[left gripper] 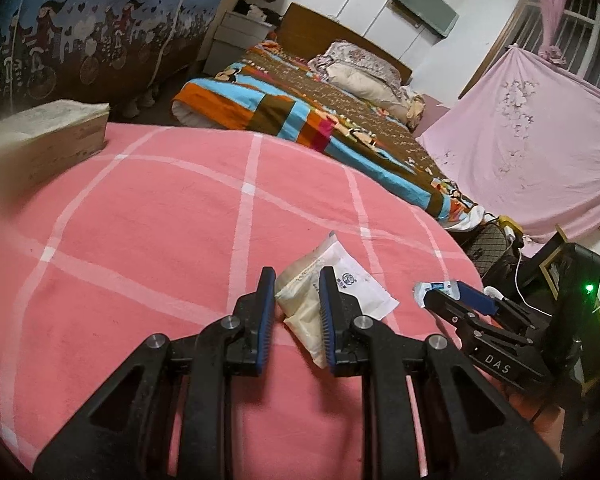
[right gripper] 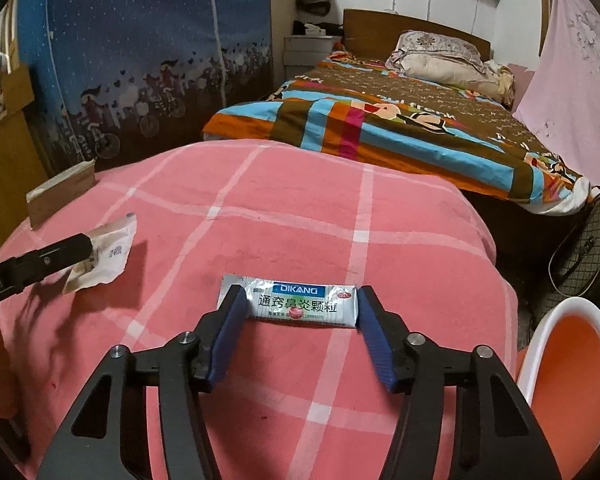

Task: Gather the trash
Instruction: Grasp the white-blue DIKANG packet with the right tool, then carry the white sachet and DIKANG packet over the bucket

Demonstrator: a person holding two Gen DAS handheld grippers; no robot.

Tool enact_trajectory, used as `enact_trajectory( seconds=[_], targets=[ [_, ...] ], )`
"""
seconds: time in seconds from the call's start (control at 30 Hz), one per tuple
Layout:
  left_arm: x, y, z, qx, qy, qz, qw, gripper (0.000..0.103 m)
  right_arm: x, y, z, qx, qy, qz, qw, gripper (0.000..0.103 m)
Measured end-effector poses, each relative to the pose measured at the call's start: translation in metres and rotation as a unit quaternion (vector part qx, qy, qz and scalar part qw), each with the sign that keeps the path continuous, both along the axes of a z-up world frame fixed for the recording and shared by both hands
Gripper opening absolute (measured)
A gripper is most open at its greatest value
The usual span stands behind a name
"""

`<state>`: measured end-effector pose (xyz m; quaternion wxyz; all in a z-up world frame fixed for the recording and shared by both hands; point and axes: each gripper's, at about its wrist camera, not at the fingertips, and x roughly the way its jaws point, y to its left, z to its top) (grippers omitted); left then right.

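Pink checked cover (right gripper: 284, 216) is spreading over a rounded surface that is carrying everything here; call it the covered table, with a bed lying beyond its far edge. White-rimmed orange bin (right gripper: 572, 376) is sitting low off the table's right edge, just beside the right gripper (right gripper: 300, 308), likely where the trash is going. Tan box (left gripper: 44, 140) is resting at the far left edge, well apart from both tools. Left gripper (left gripper: 296, 304) is working nearer the table's left side and is pinching a crumpled cream and white wrapper (left gripper: 332, 284); from the right wrist view the wrapper is hanging off the fingertips with a shadow under it, so it is looking partly lifted off the cover. Silver sachet (right gripper: 288, 300) with a blue label band is lying flat near the near right edge, dead ahead of the right gripper, its long axis running crosswise to the fingers. Right jaws are standing about half spread and straddling the sachet end to end: left pad is overlapping one short end, right pad is sitting at the other, and I cannot tell whether either is pressing yet. Judging the coming move: closing along the long axis is likely buckling the sachet rather than gripping it firmly. Right hand is clearly the nearer one to both sachet and bin
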<state>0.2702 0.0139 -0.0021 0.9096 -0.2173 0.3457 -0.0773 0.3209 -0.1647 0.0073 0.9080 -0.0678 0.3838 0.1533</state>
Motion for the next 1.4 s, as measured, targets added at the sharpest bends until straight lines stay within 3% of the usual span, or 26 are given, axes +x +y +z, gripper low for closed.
enact_trajectory(
  seconds=[0.2, 0.37, 0.63, 0.7, 0.93, 1.1, 1.4],
  targets=[
    [-0.007, -0.001, 0.006, 0.001, -0.022, -0.005, 0.9997, 0.006, -0.011, 0.006, 0.004, -0.008, -0.021, 0.006, 1.0, 0.042],
    [-0.008, -0.001, 0.006, 0.003, -0.019, 0.001, 0.9998, 0.006, -0.012, 0.011, 0.001, -0.003, -0.005, 0.035, 0.999, 0.031],
    [-0.013, 0.006, 0.003, -0.006, -0.011, 0.023, 0.9997, 0.006, -0.032, -0.001, 0.005, 0.064, 0.008, 0.055, 0.996, 0.033],
    [-0.012, 0.007, 0.001, -0.007, -0.008, 0.024, 0.9997, 0.006, -0.032, -0.001, 0.007, 0.059, -0.002, 0.044, 0.997, 0.048],
    [-0.009, 0.003, 0.0, -0.002, -0.001, 0.017, 0.9999, 0.006, -0.007, 0.01, 0.005, 0.048, 0.009, 0.05, 0.998, 0.048],
    [-0.009, 0.002, 0.001, -0.001, 0.0, 0.016, 0.9999, 0.006, -0.004, 0.015, 0.0, 0.045, 0.017, 0.063, 0.997, 0.026],
    [-0.015, -0.003, 0.008, 0.016, -0.021, 0.016, 0.9995, 0.005, -0.027, 0.024, 0.007, 0.016, -0.036, 0.066, 0.997, 0.02]
  ],
)
